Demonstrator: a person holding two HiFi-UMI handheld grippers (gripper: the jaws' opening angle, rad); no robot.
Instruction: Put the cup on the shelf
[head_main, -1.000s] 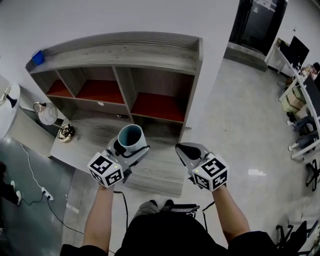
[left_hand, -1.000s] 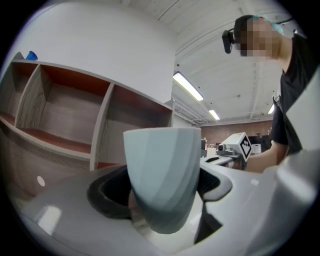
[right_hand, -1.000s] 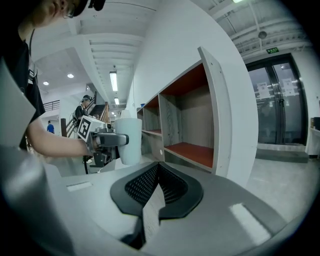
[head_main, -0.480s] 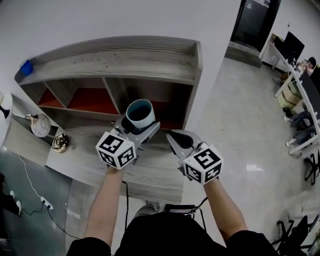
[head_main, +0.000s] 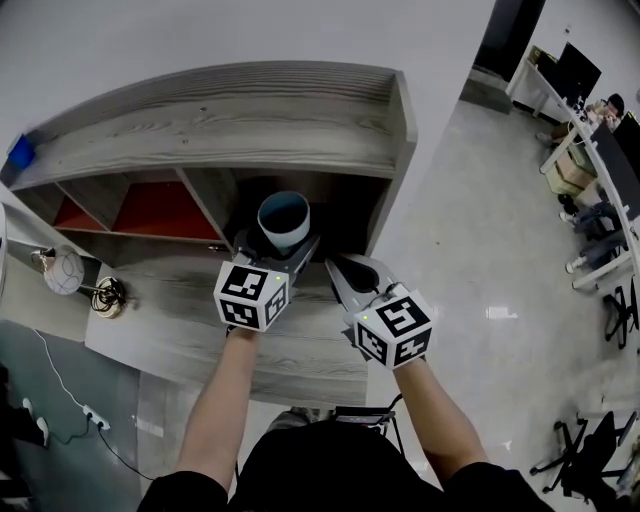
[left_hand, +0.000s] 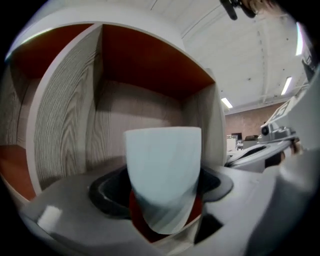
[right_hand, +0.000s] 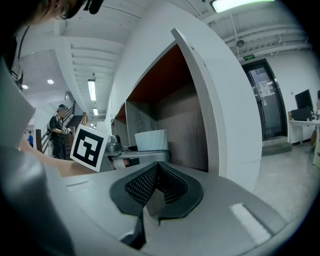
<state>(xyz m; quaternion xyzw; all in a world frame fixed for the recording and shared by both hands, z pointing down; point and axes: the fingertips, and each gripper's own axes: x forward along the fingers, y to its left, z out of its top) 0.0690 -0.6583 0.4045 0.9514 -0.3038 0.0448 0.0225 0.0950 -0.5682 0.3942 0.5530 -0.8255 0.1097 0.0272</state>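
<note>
Cup (left_hand: 162, 170) clamped upright between left gripper (head_main: 281, 247) jaws, before shelf (head_main: 250, 110) opening, right gripper (right_hand: 155, 192) jaws together

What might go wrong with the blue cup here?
1. The left hand-held gripper grips the cup low down, near its narrower bottom, so the cup might tip or slip out.
2. The cup is at the mouth of the right compartment. It might bump the wooden divider or the top board going in.
3. The right hand-held gripper, shut and empty, sits close beside and might knock it.
</note>
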